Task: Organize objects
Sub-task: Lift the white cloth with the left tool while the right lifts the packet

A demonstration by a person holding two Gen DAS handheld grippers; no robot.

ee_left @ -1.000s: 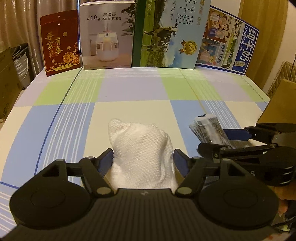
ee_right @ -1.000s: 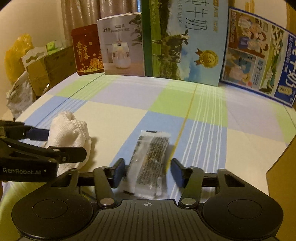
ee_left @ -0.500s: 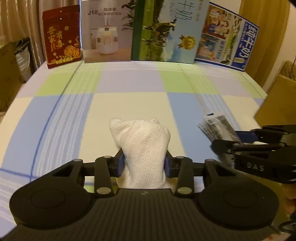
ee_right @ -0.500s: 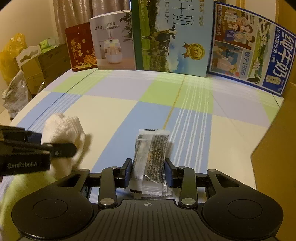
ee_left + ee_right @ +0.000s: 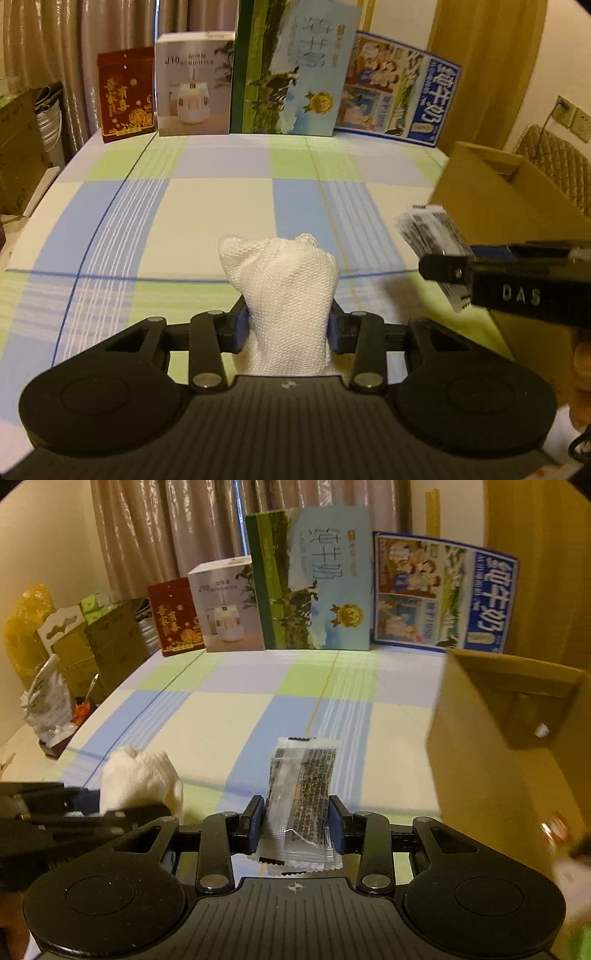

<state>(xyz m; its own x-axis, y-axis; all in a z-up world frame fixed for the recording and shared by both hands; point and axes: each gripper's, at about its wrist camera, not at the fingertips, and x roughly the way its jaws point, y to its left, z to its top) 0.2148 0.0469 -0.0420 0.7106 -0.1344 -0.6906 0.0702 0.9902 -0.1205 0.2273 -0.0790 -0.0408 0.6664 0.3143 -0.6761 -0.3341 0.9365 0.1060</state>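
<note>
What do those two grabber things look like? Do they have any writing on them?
Both are black plastic. The left gripper and right gripper each have blue pads, two round discs and silver bolts. One side reads "DAS".

Four boxes stand in a row along the table's [image 5: 207, 206] far edge. A cardboard box [image 5: 491, 746] sits at the right edge, the packet [image 5: 301, 794] just left of it, the cloth bundle [image 5: 284, 295] farther left.

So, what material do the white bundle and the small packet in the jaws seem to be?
The white bundle looks like soft woven cloth, matte: an open mesh texture shows and it bunches. The small packet looks like thin clear plastic film, glossy, with crimped ends; dark contents show through.
</note>
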